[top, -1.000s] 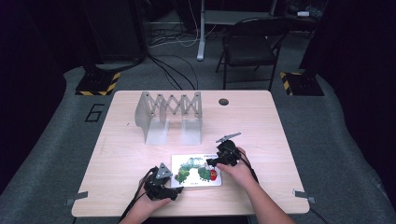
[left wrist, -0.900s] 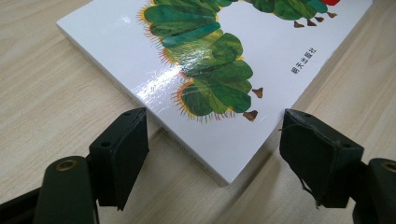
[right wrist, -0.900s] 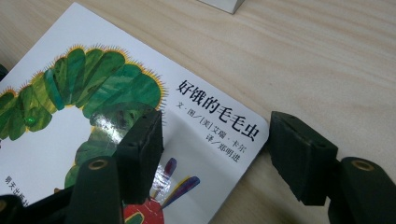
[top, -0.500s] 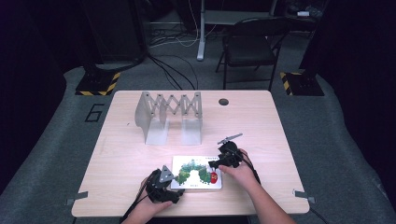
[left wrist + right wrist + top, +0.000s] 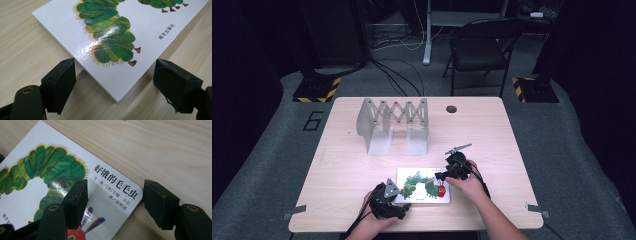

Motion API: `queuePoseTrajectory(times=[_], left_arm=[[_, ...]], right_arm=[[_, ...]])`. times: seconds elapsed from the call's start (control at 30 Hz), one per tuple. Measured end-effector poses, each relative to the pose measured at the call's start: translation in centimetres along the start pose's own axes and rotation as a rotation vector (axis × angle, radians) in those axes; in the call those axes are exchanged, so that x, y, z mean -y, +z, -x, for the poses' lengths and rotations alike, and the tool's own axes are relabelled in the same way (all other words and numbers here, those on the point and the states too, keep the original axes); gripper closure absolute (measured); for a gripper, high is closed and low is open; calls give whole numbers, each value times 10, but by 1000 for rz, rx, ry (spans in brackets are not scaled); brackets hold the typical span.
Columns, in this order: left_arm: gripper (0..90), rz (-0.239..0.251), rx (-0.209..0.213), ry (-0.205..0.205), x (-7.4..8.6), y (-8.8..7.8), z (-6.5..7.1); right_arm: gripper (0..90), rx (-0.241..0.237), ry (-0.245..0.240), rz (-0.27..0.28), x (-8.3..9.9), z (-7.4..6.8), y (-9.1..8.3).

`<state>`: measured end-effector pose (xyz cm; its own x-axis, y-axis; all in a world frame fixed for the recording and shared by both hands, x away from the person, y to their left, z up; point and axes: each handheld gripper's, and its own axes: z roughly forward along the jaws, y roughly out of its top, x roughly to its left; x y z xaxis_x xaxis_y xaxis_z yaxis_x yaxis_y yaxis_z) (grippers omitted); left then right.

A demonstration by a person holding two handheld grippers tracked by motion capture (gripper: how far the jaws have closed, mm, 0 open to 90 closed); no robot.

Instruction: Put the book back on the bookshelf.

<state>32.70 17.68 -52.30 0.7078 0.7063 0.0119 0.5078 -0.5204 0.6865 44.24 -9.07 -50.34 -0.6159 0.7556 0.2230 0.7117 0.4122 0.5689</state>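
High view: a white picture book (image 5: pixel 424 186) with a green caterpillar on its cover is seen lying flat near the six o'clock edge of the pale wooden worktop (image 5: pixel 342 165), cover up.

At the book's seven o'clock corner the left hand-held gripper (image 5: pixel 388 199) is held low over the wood. In the left gripper view that corner (image 5: pixel 115 96) is seen lying between the two black jaws, and the book (image 5: pixel 140 32) is touched by neither pad; bare wood is visible on each side of it. The jaws stand wide and have just been opening.

At the book's three o'clock side the right hand-held gripper (image 5: pixel 452 172) is held by the other hand. In the right gripper view the book's rounded corner (image 5: pixel 136 192), printed with black Chinese characters, is straddled: one jaw is seen above the cover (image 5: pixel 37 170), the other out over bare wood past the edge. These jaws also stand apart and have just been widening; whether the cover is touched by the inner pad cannot be told.

Farther out, toward twelve o'clock, a grey folding rack (image 5: pixel 393 122) with a scissor lattice stands upright, well apart from the book. A small dark round hole (image 5: pixel 451 109) is seen in the worktop near its far edge, and a black folding chair (image 5: pixel 479 47) stands on the floor beyond.
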Motion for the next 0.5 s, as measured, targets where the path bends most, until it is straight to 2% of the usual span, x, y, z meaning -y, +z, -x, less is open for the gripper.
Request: queuePoseTrajectory(times=[0.17,0.3,0.37,0.5], left_arm=[[180,11,-6,-10,1,1,1],[144,3,2,-1,1,1,2],[144,10,-2,-7,1,2,3],[143,4,0,-17,1,1,3]], right_arm=[[373,9,3,-4,-1,-2,0],[377,7,14,-6,-2,-1,-1],[386,-1,39,3,-2,-1,-2],[391,-10,57,14,-2,1,-2]])
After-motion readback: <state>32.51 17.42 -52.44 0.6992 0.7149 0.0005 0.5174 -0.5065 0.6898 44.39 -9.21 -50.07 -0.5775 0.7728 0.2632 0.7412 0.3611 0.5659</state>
